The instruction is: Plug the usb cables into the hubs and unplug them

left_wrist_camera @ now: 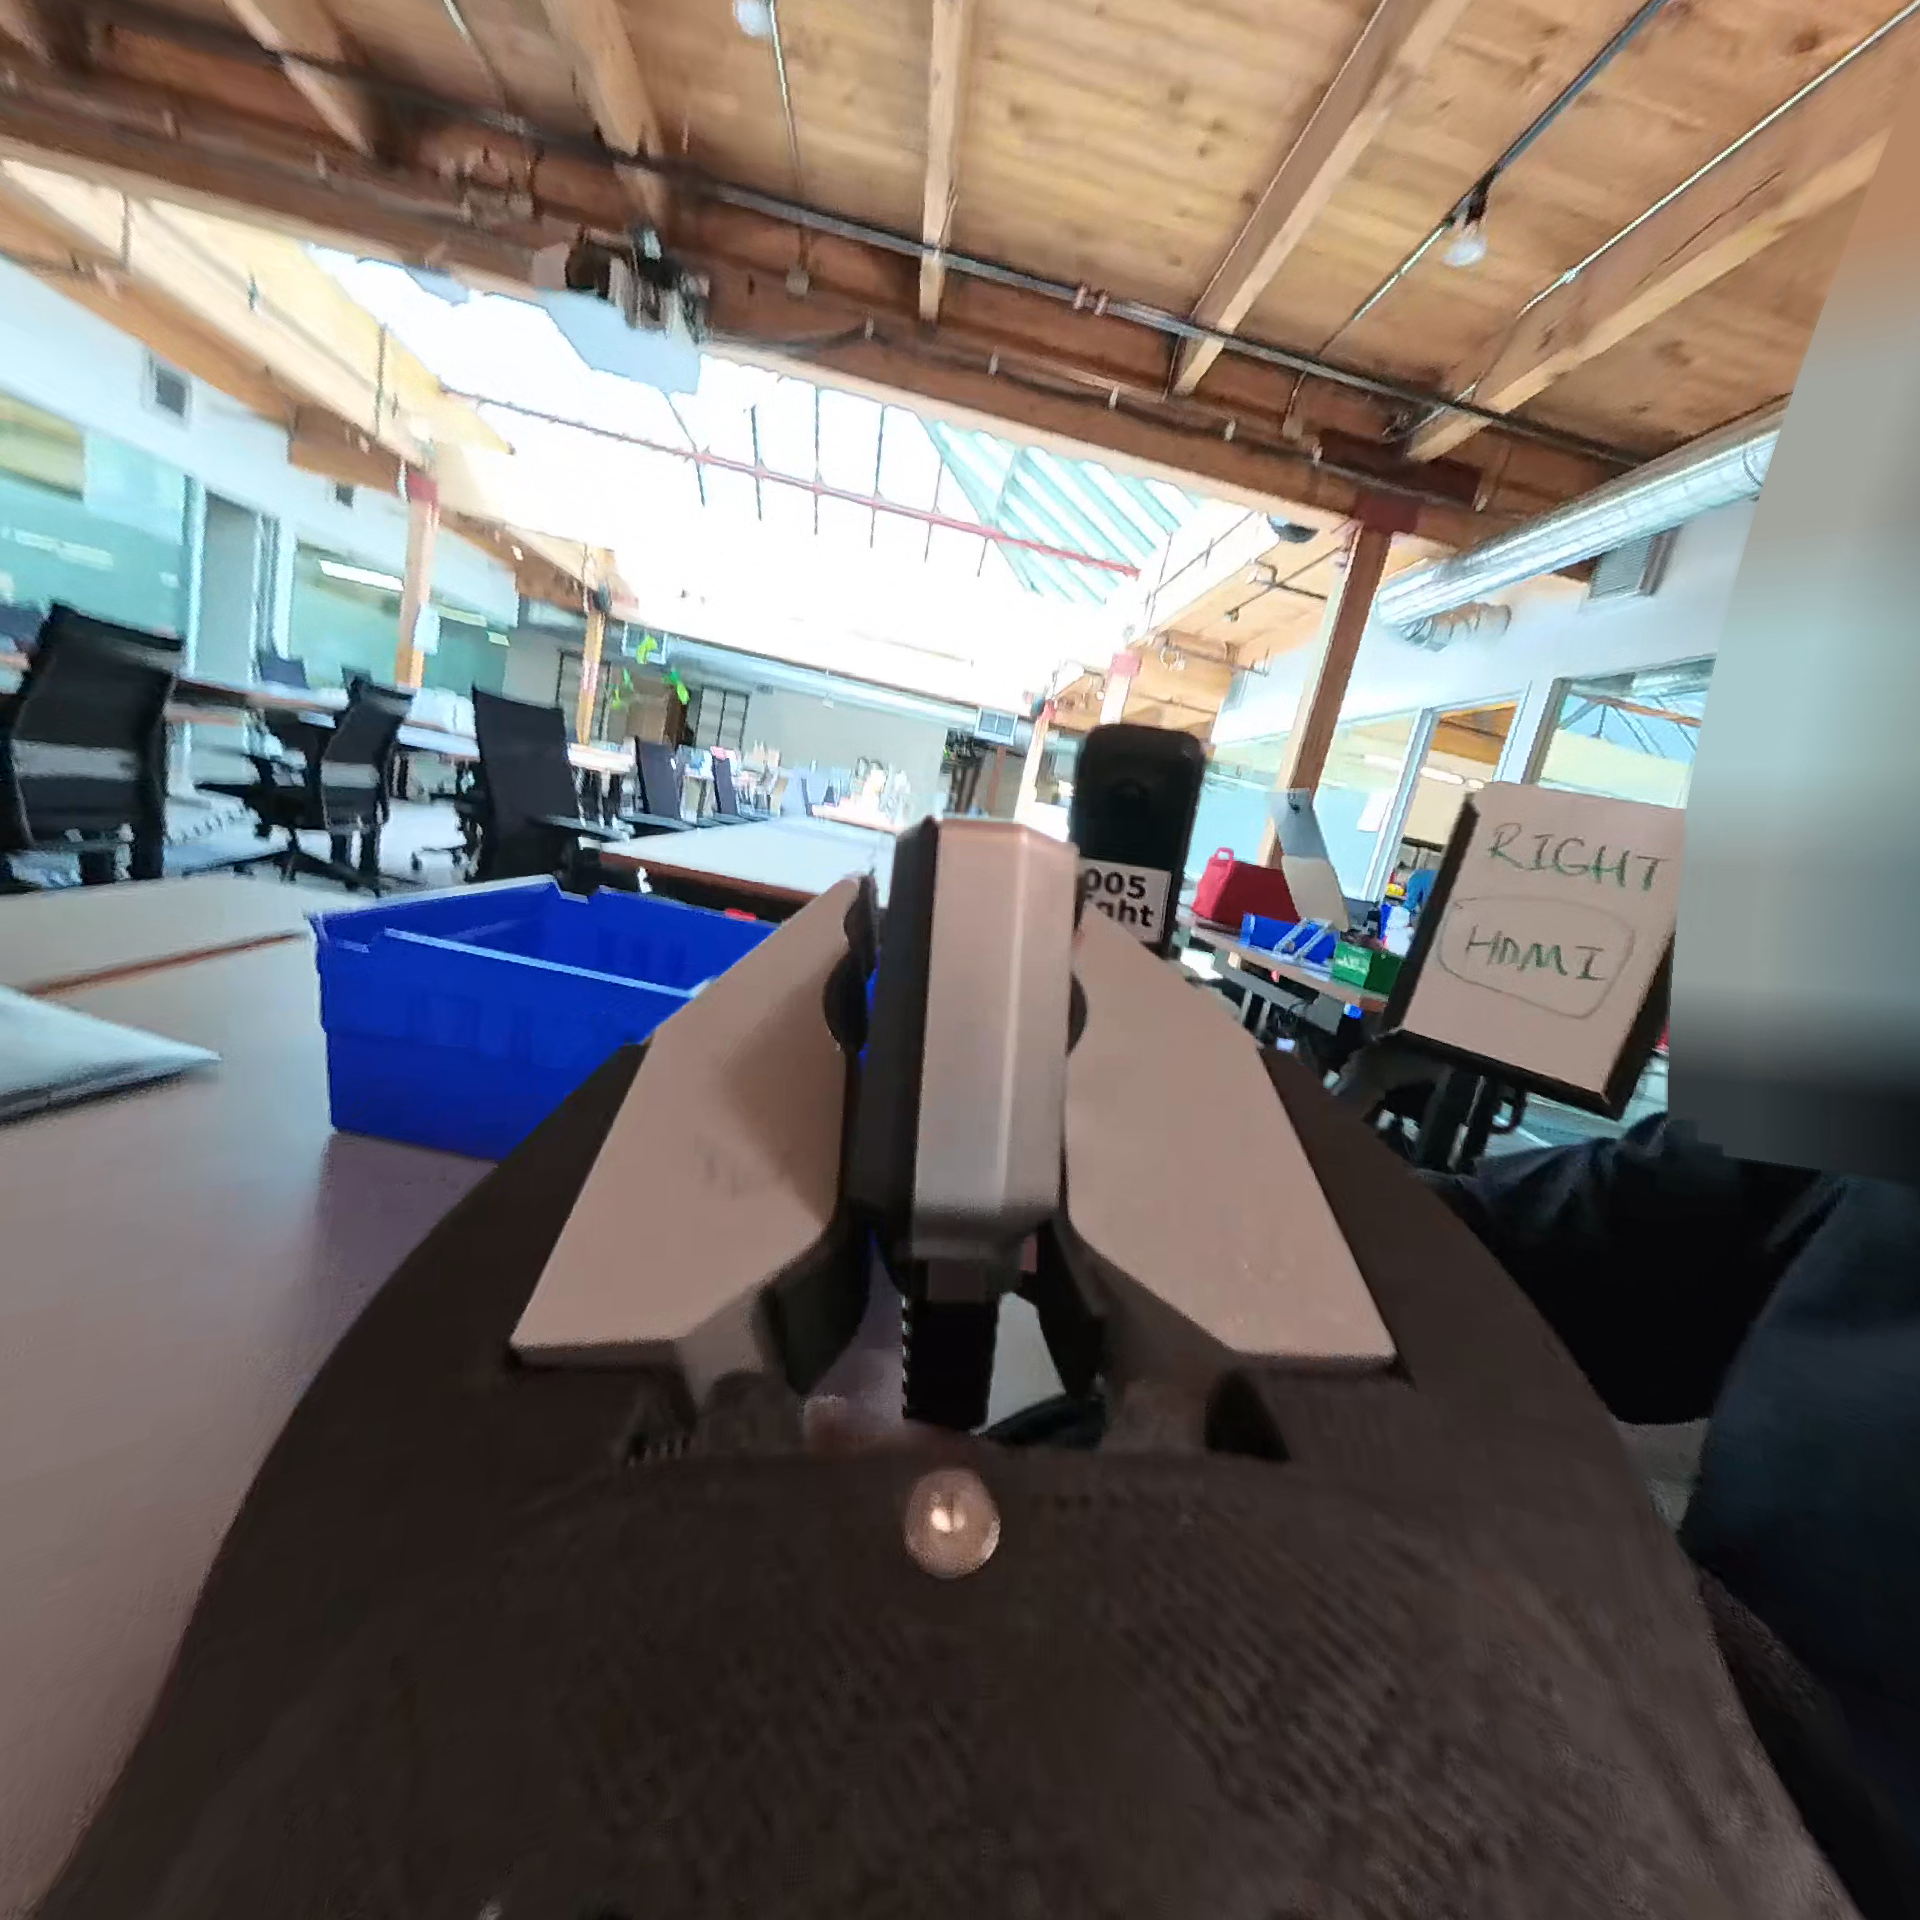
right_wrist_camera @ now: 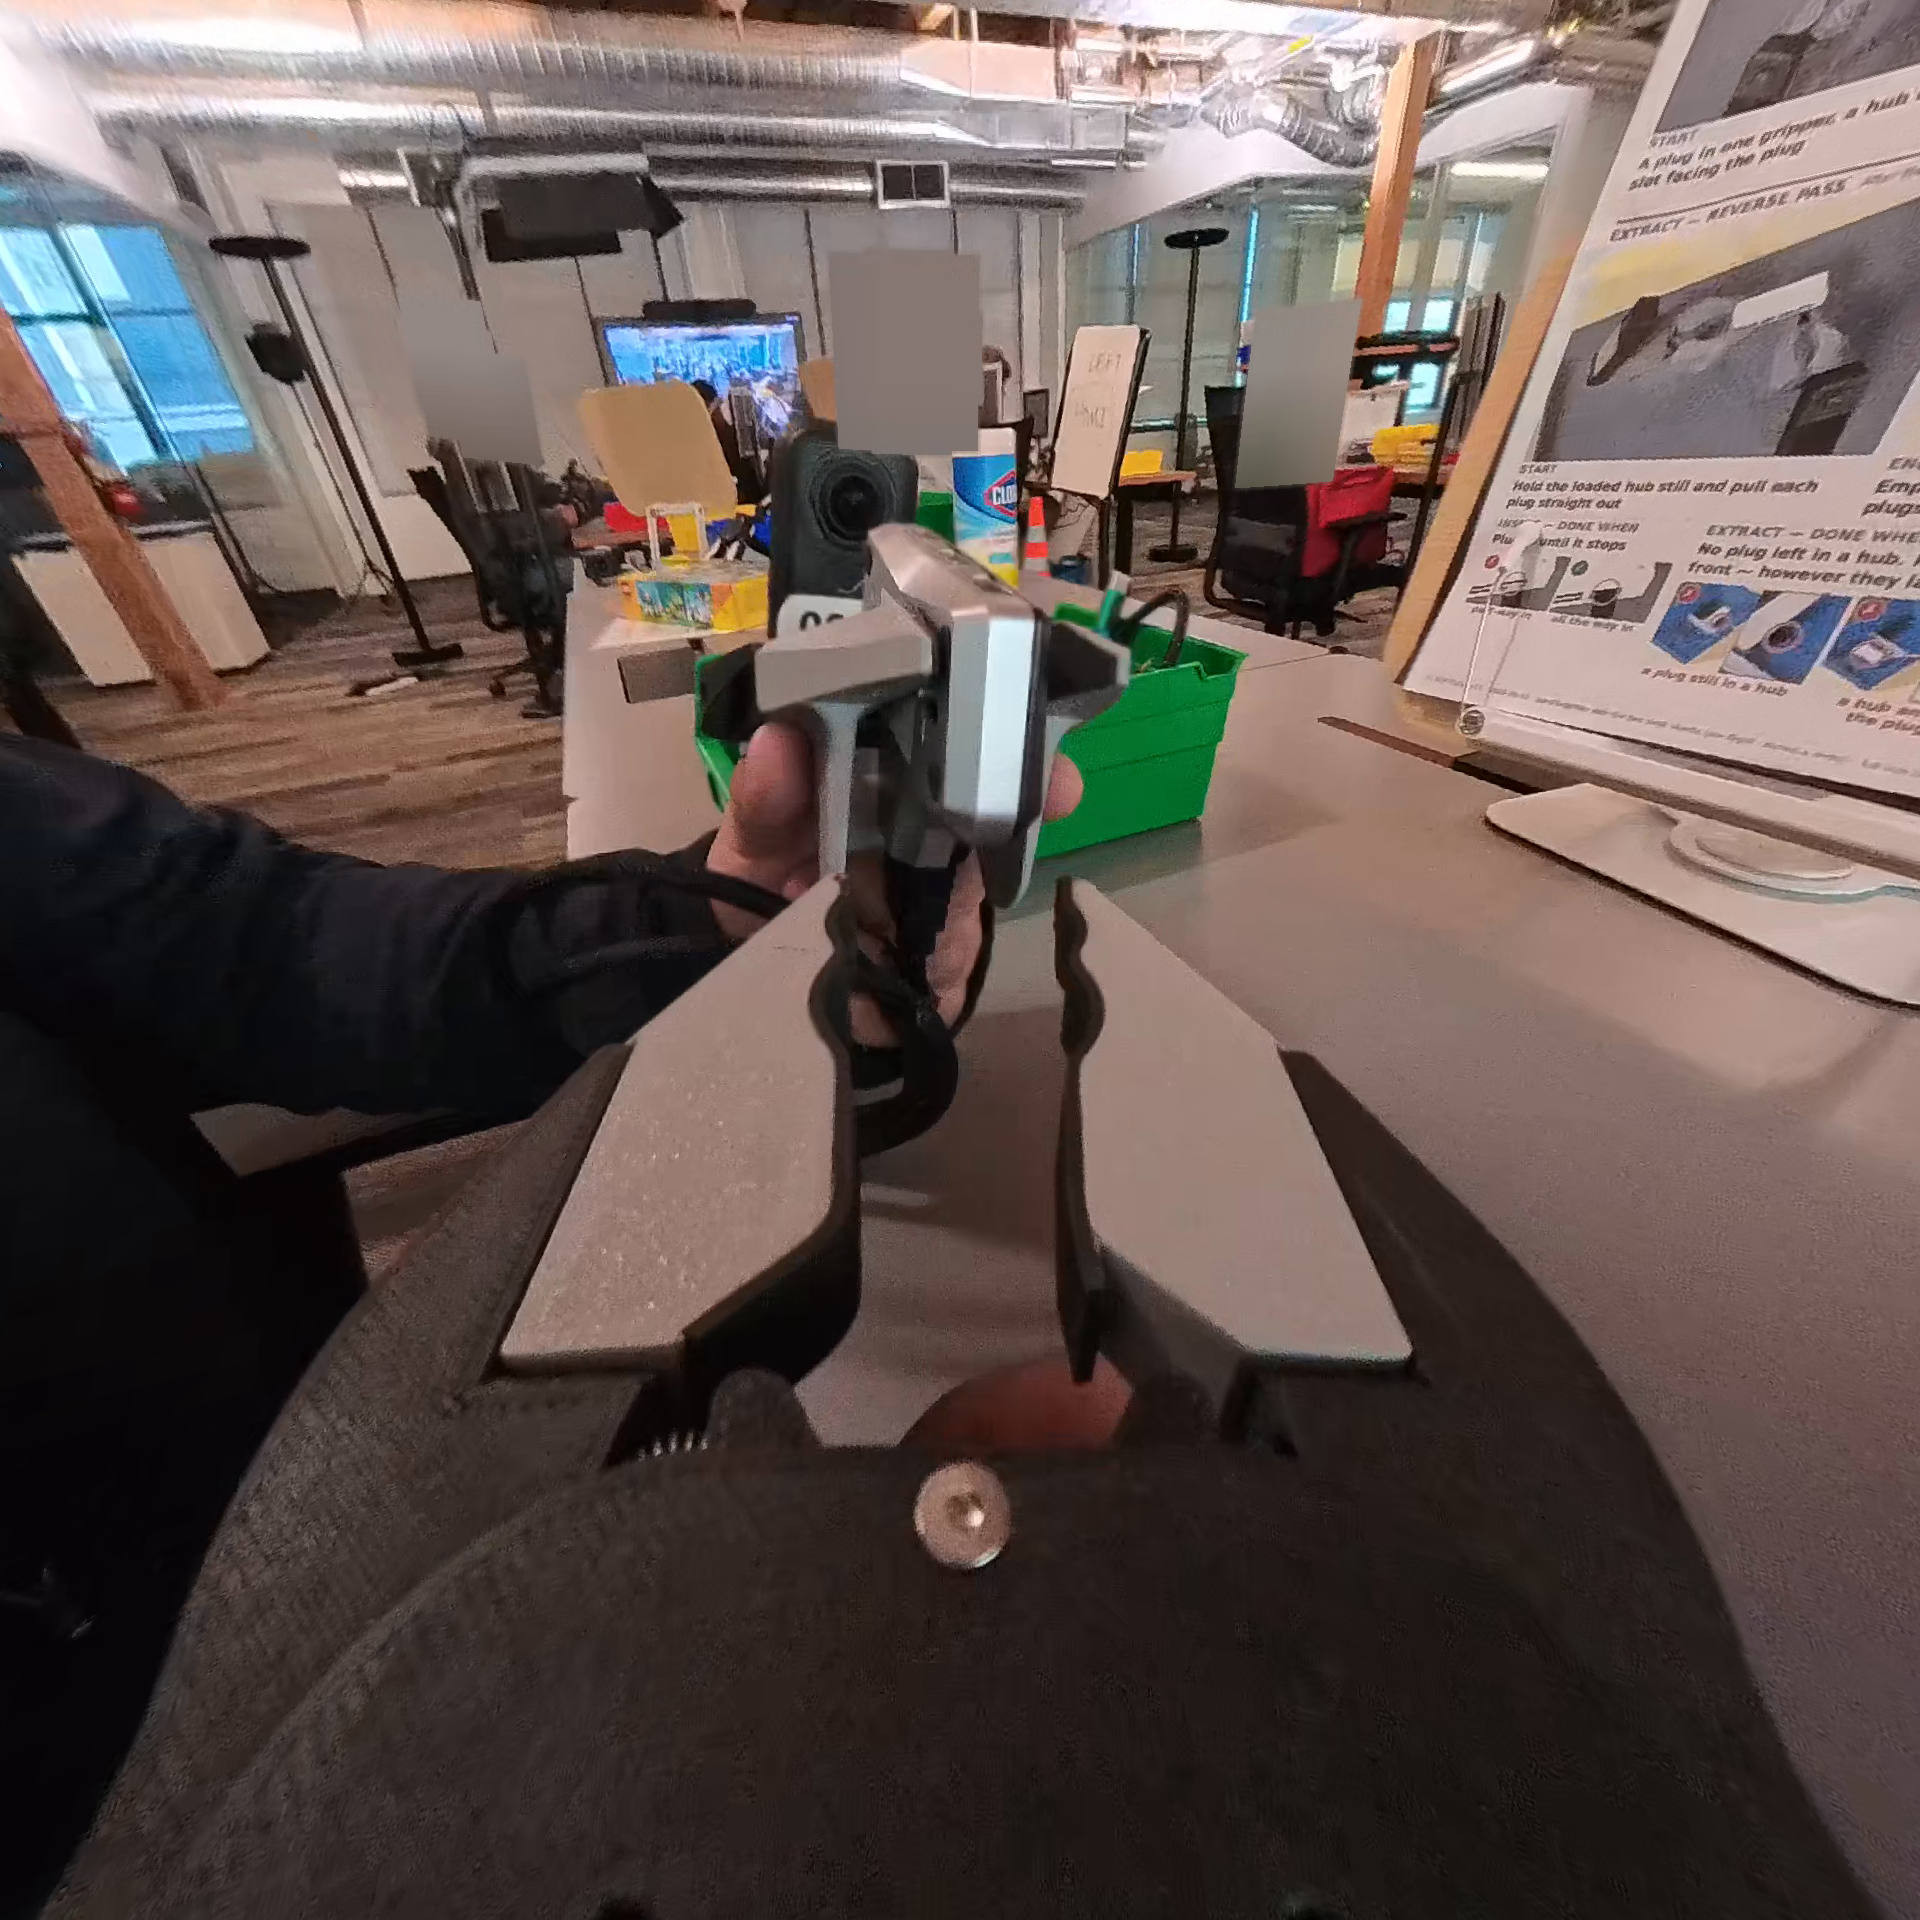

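My left gripper [left_wrist_camera: 971, 914] is shut on a silver hub [left_wrist_camera: 982, 1039], which stands upright between its grey fingers [left_wrist_camera: 727, 1122]. A black ribbed cable stub [left_wrist_camera: 948, 1351] leaves the hub's near end. In the right wrist view a hand [right_wrist_camera: 769, 800] holds that left gripper [right_wrist_camera: 966, 665] with the hub [right_wrist_camera: 987, 707] just ahead of my right gripper [right_wrist_camera: 956, 914]. The right gripper is open and empty. The hub's black cable [right_wrist_camera: 904, 1029] hangs in loops by its left fingertip. The right gripper's black camera [left_wrist_camera: 1138, 800] shows behind the hub.
A blue bin [left_wrist_camera: 499, 997] stands on the table to the left. A green bin [right_wrist_camera: 1143, 748] sits behind the hub. A printed instruction sheet [right_wrist_camera: 1714, 416] leans on a stand at the right. A cardboard sign [left_wrist_camera: 1538, 935] stands at the right. A dark sleeve [right_wrist_camera: 260, 935] reaches in from the left.
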